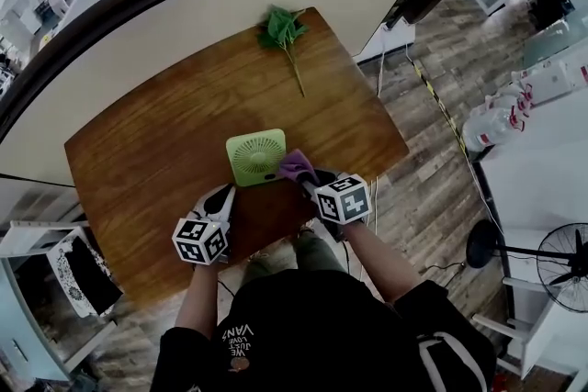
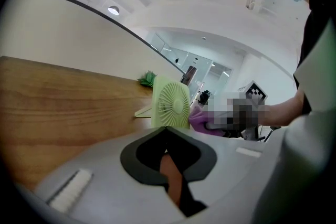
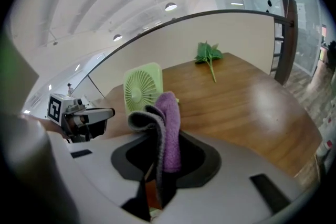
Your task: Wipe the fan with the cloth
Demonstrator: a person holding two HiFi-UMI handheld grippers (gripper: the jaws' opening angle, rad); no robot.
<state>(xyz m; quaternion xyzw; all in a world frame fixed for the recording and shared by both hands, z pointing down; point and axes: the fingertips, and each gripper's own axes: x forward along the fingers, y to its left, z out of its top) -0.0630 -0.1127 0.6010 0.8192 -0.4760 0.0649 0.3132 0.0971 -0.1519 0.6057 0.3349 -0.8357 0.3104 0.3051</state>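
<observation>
Empty left tool (image 1: 223, 195) closed, right tool (image 1: 302, 179) clamped on cloth (image 1: 296, 164).

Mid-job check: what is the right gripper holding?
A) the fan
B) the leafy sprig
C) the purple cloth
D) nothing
C: the right gripper is shut on the purple cloth, which sticks up between its jaws, close to the fan.
</observation>
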